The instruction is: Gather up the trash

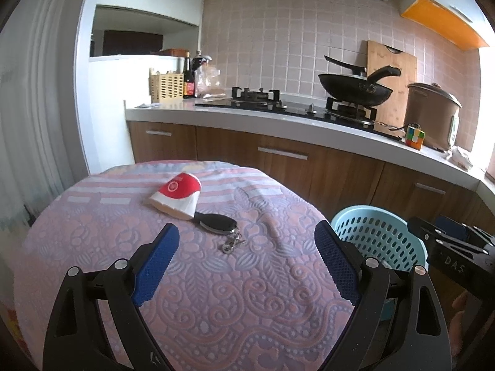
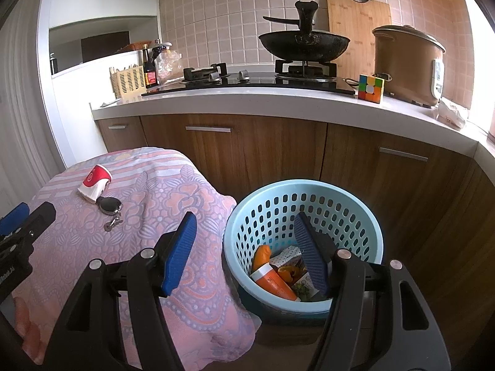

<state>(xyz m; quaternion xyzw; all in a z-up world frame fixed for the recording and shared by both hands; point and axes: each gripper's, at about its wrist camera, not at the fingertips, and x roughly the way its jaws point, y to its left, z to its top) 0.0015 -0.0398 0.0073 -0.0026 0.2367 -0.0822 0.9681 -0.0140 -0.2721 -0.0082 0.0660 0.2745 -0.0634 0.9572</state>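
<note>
Left gripper (image 1: 246,258): nearest in the left wrist view, blue pads spread wide, nothing between them, poised over the pink patterned cloth (image 1: 216,293).
Right gripper (image 2: 244,253): jaws apart, grasping nothing; left pad over the cloth's edge, right pad over the mouth of the basket.
Crushed paper cup (image 1: 177,194): red and white, lying on its side on the cloth at 11 o'clock from the left gripper, well ahead of the pads (flattened, open end toward the camera).
Key fob (image 1: 218,223): black, just beside the cup at its 5 o'clock, touching or nearly so; small metal clip (image 1: 231,245) trailing toward the camera.
Basket (image 2: 235,216): light blue, perforated, standing on the floor just beside the draped table, at 3 o'clock from it.
Basket contents: orange tube (image 2: 273,281), orange peel (image 2: 261,256), a dotted carton (image 2: 286,255) and other wrappers (partly hidden by the right pad).
Counter (image 2: 247,99): at 12 o'clock, white-topped, carrying a gas hob, a black wok (image 2: 304,44), a puzzle cube (image 2: 371,88) and a brown cooker (image 2: 408,65).
Cutting board (image 2: 359,31): leaning on the tiled wall behind the wok.
</note>
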